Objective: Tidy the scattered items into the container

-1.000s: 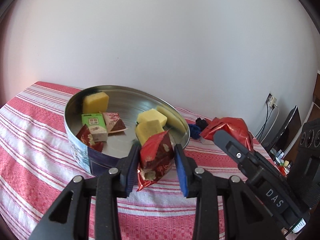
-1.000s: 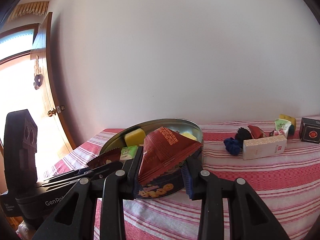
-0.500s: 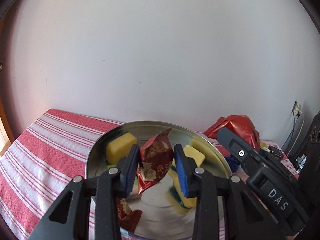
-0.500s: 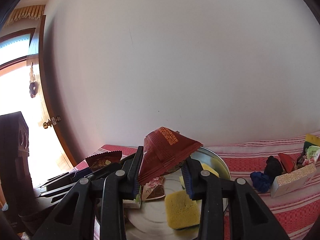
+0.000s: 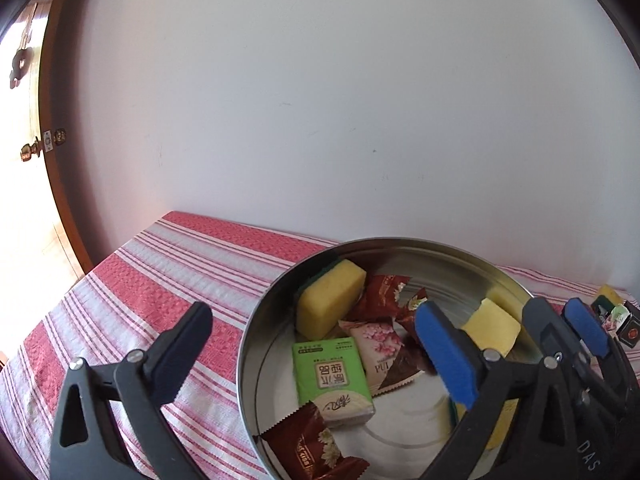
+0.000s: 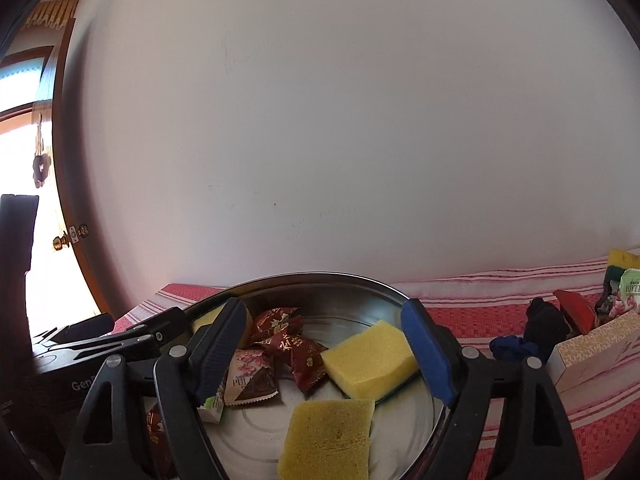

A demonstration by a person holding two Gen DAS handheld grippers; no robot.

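**Operator:** Both claws are spread wide and carry nothing. Left gripper (image 5: 316, 340) hangs over the near-left rim of the tin (image 5: 256, 336), one finger outside the wall above the striped cloth (image 5: 168, 264), the blue-padded one over the inside. Right gripper (image 6: 324, 344) sits above the tin (image 6: 320, 280) too, its jaws apart with the yellow sponges (image 6: 370, 358) showing between them.

**Observer:** So where do the items lie?

**Operator:** Inside I count sponges, a green tissue pack (image 5: 330, 378), a pink sachet (image 5: 378, 346) and several red snack packets (image 6: 294, 346). Still out on the cloth, to the right, are a pale carton (image 6: 596, 342), a blue-and-black bundle (image 6: 532, 336), a red packet (image 6: 574, 308) and a few small packs (image 6: 624, 280) beyond.

**Observer:** What's the sensible way to handle this step?

**Operator:** My judgement: lift both tools straight up, clearing the rim before swinging anywhere, so no finger catches the wall and drags the tin. I'd send the right one to the carton, since it is nearest that pile.

**Observer:** And the poses?

**Operator:** Both tools tilt forward and down towards the tin's floor, side by side, the right one's fingers visible at the left camera's right edge. They are close, so I'd move one at a time.
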